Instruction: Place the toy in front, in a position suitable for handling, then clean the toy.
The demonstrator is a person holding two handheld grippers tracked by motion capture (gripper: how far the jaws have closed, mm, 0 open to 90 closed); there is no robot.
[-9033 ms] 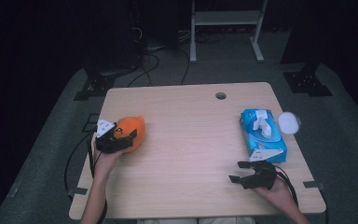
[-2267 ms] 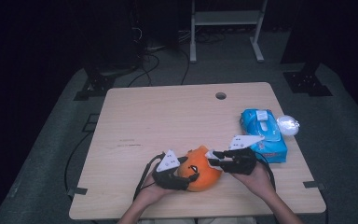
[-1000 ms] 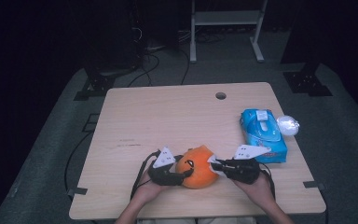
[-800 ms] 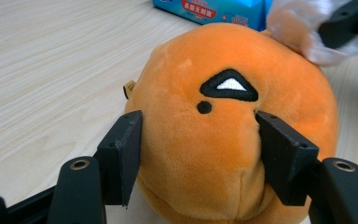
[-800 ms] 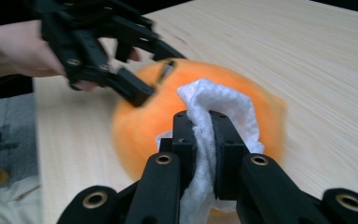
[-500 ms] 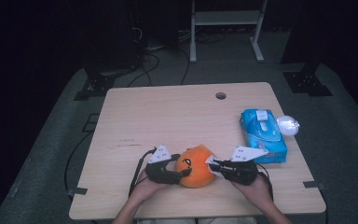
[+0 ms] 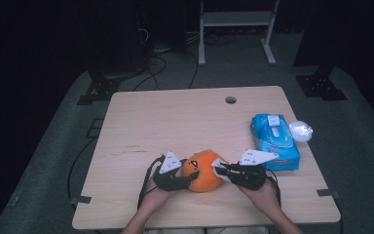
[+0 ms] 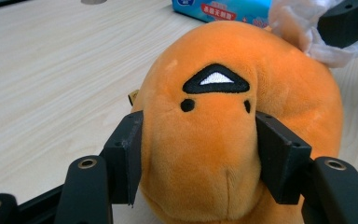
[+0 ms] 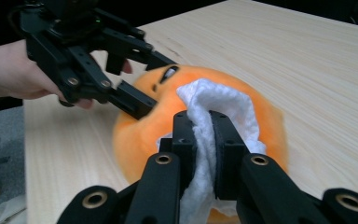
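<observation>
An orange plush toy (image 7: 202,170) with a stitched face lies near the table's front edge. My left gripper (image 7: 187,175) has just been closing with the toy (image 8: 223,116) between its jaws. Both pads (image 8: 129,154) now press into its sides below the face. My right gripper (image 7: 222,171) is shut on a white tissue (image 9: 214,95). It holds the tissue against the toy's (image 9: 135,126) right side. In the right gripper view my left gripper (image 9: 151,83) grips the toy from the far side. The tissue (image 8: 298,28) also shows at the upper right of the left gripper view.
A blue pack of wipes (image 7: 275,141) lies at the table's right edge, close behind my right hand. A white crumpled ball (image 7: 300,130) sits beside it. The wooden table (image 7: 175,122) has a cable hole (image 7: 231,100) near its far edge.
The left gripper's jaws have narrowed onto the plush toy. The right gripper with the tissue has edged slightly left against the toy.
</observation>
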